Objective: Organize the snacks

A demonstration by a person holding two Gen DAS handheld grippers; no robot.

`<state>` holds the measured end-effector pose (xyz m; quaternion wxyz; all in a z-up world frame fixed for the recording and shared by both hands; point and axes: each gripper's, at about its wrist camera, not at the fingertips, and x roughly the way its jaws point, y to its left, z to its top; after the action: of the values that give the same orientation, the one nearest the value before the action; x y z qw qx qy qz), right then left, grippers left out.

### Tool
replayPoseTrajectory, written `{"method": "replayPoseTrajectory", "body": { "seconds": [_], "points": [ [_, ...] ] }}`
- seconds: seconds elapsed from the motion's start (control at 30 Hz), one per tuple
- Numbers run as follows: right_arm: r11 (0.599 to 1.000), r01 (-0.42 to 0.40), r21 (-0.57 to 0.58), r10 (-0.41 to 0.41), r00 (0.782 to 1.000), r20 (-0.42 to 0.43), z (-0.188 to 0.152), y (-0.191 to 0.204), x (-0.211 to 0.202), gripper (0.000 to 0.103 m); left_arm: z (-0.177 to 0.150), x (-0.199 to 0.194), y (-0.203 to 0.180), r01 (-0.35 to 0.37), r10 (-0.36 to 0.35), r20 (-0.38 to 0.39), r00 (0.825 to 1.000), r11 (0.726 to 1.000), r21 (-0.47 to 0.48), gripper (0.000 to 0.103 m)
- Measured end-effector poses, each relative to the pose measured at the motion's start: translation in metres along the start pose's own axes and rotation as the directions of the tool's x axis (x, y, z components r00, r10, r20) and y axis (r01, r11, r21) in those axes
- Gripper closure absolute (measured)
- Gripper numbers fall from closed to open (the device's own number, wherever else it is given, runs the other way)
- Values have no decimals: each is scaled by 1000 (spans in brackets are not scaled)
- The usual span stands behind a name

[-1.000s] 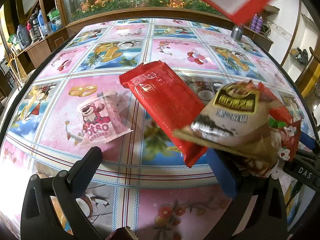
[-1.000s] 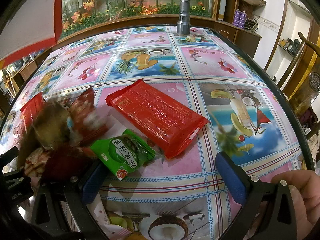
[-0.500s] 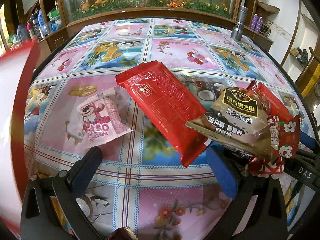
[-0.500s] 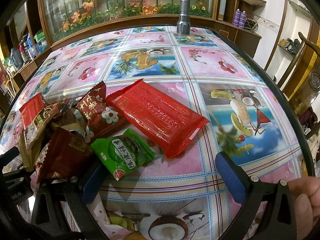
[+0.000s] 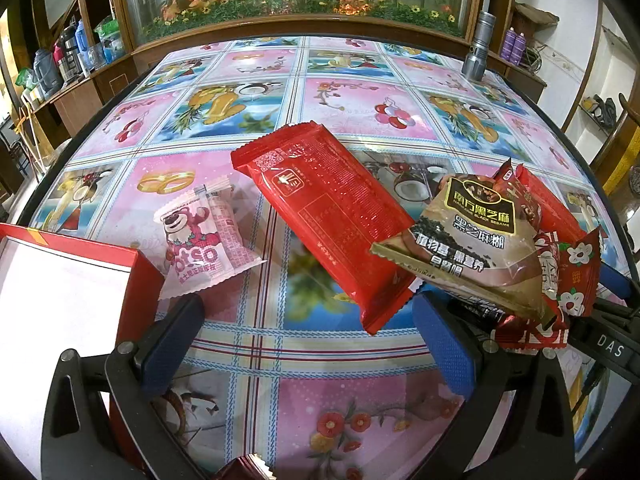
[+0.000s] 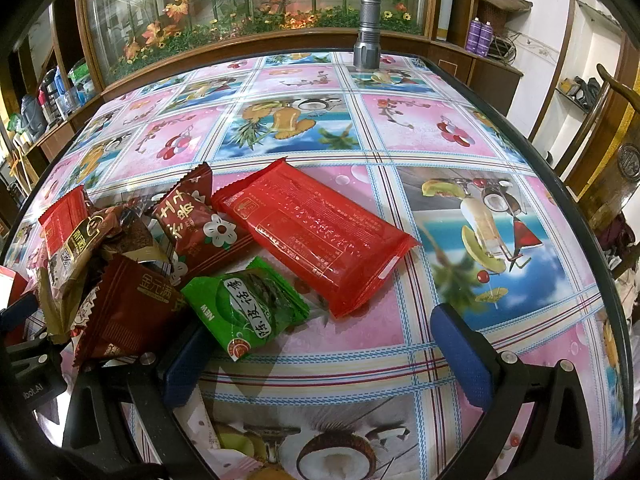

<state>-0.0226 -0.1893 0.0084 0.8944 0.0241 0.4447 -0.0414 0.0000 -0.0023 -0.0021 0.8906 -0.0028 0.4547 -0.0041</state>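
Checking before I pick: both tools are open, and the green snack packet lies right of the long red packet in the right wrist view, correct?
Not quite. In the right wrist view the green snack packet lies left of the long red packet. Both tools, left and right, are open.

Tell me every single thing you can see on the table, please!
long packet: 1, bright red, middle of the table
bear packet: 1, pink, left of the long packet
sesame packet: 1, tan and brown, on top of the snack pile
flower packets: 2 seen, dark red, in the pile
green packet: 1, green, front of the pile
brown packet: 1, dark brown, left of the green packet
box: 1, red with white inside, left edge
flashlight: 1, grey, standing at the far edge
tablecloth: 1, pink and blue fruit pictures
left gripper: open, empty
right gripper: open, empty
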Motion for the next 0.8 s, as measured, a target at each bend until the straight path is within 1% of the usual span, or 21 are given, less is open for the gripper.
{"method": "replayPoseTrajectory", "body": {
  "seconds": [0.13,0.27,0.33,0.4,0.43,0.5,0.53,0.6,0.67,0.73,0.8],
  "points": [
    [1000,2,6,-2,1000,-1,0,0,0,0,0,0,0,0,0,0,1000,1000,0,0],
    [1000,1,1,-1,1000,-6,-7,1,-7,0,-1,0,-2,-5,5,0,1000,1000,-7,0],
    [999,-26,-37,25,999,-29,-12,-1,-11,0,-1,1,-1,-7,7,0,1000,1000,-11,0],
    [992,-77,-105,71,996,-53,-15,-3,-14,0,-2,0,-3,-20,20,-2,1000,999,-26,0],
    [984,-108,-142,99,993,-69,-15,-5,-15,0,-3,-1,-4,-16,16,-12,1000,1000,-20,0],
    [978,-125,-168,113,990,-79,-21,-12,-20,0,-2,-3,-5,22,-21,-77,997,1000,18,0],
    [978,-126,-169,113,990,-83,-24,-15,-21,0,-4,-6,-5,31,-29,-80,996,999,23,0],
    [970,-177,-166,166,983,-80,-32,-28,-31,0,-16,-24,-3,40,-39,-36,999,999,29,0],
    [959,-239,-151,231,971,-65,-38,-41,-44,0,-30,-49,-3,50,-51,13,999,996,70,0],
    [952,-279,-128,277,960,-38,-44,-52,-58,0,-43,-77,3,27,-34,67,997,994,103,0],
    [937,-322,-135,322,946,-17,-49,-52,-75,0,-59,-106,19,4,-16,120,993,995,99,0]
  ]
}}
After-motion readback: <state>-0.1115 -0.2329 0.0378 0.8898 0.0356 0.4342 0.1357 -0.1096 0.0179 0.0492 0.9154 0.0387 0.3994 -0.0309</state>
